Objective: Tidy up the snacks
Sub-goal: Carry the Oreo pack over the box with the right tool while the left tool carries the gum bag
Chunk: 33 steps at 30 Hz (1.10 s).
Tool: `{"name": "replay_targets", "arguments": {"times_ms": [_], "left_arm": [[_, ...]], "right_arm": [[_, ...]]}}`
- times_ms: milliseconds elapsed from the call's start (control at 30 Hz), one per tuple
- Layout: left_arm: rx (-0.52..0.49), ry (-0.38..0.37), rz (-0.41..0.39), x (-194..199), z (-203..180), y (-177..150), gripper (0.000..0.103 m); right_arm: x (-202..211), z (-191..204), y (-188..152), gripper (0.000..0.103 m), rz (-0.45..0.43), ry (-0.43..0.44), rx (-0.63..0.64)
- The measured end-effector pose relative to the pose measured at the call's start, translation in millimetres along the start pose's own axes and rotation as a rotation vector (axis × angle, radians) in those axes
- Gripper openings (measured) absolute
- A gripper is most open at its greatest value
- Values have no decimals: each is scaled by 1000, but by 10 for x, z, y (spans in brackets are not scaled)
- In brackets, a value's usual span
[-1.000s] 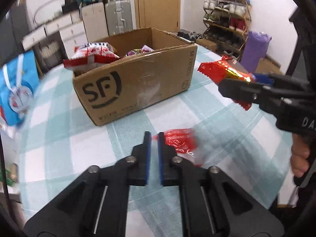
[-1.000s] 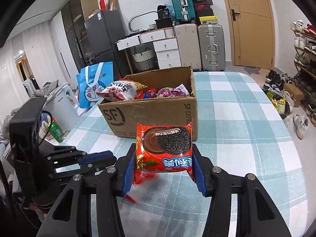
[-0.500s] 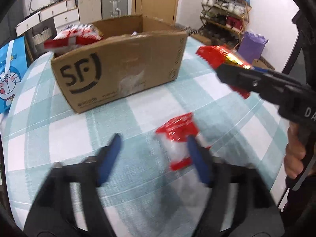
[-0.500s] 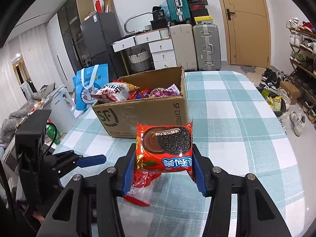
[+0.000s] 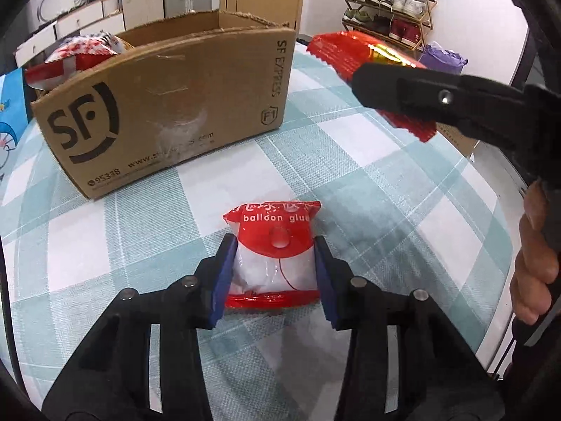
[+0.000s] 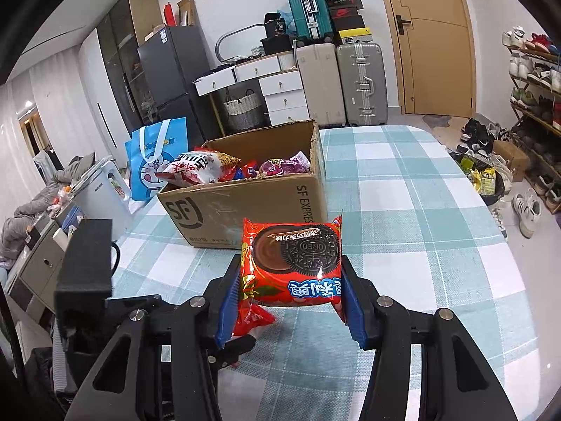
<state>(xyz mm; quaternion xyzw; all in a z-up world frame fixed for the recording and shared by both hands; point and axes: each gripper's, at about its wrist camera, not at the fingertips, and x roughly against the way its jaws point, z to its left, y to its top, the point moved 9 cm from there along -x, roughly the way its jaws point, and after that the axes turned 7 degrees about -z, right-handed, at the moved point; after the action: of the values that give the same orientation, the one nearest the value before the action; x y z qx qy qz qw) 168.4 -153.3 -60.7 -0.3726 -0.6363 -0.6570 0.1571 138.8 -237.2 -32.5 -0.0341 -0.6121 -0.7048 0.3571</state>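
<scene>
A red and clear "balloon glue" packet (image 5: 275, 256) lies on the checked tablecloth in the left wrist view. My left gripper (image 5: 273, 280) is open, its blue pads on either side of the packet and close to it. My right gripper (image 6: 291, 287) is shut on a red Oreo pack (image 6: 294, 266) and holds it above the table; the pack also shows in the left wrist view (image 5: 354, 52), to the right of the box. The brown SF cardboard box (image 5: 168, 105) holds several snack bags (image 6: 200, 168).
The table (image 6: 420, 182) has a green and white checked cloth. A blue Doraemon bag (image 6: 154, 161) stands beyond the table's left edge. Suitcases, drawers and a fridge stand at the back; a shoe rack (image 6: 536, 105) is to the right.
My left gripper has opened from shut and moved forward, so its pads now flank the balloon glue packet. My right gripper still holds the Oreo pack, slightly nearer the box.
</scene>
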Motion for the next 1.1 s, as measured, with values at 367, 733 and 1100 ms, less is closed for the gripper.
{"name": "replay_targets", "arguments": {"times_ms": [367,733,1100], "left_arm": [[85,52,-109,368,468,244,40],[98,115,-211,891,870,738,40],[107,165,-258,1165,1107,1206,40]], "right_arm": [[-72,179,-52,52,2,14,60],[-113,344,150,52,-28,30,92],[-193,425,496,52,-56,41,88]]}}
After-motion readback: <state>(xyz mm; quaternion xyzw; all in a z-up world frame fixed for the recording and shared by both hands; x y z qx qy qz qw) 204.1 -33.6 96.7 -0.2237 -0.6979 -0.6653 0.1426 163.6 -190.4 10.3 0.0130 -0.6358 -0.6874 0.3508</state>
